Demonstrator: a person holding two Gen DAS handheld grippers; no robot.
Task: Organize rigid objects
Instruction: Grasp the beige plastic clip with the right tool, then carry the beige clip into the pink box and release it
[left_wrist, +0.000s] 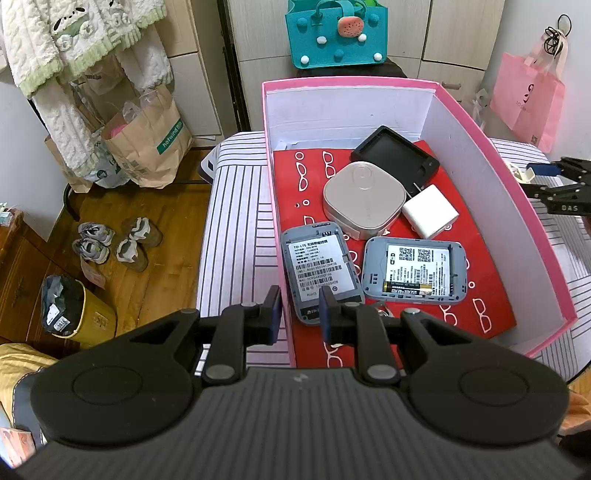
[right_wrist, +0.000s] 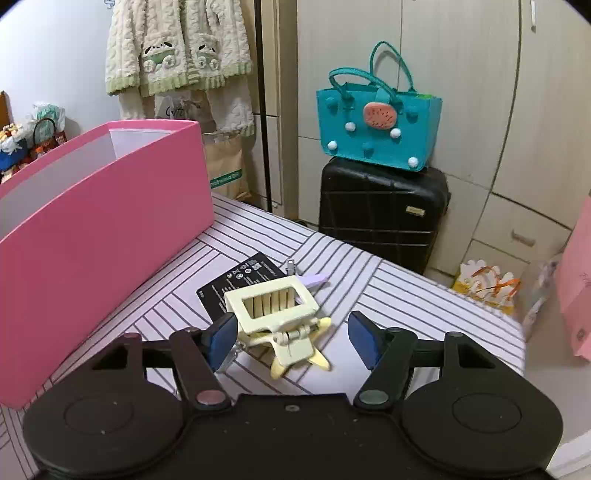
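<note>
My left hand-held gripper (left_wrist: 297, 310) pinches the pink cardboard box's (left_wrist: 509, 173) near wall to steady it, while my right hand-held gripper (right_wrist: 291, 341), jaws wide, straddles the cream plastic clip (right_wrist: 277, 314) at lower centre on the striped bed (right_wrist: 406, 295).

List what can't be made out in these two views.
- Left wrist view: left hand-held gripper straddles the pink box wall; actual contact unclear.
- Left wrist view: grey device, near end hidden by a fingertip.
- Right wrist view: box contents hidden by its wall.
- Right wrist view: black card, print too small, partly under the cream clip.
</note>
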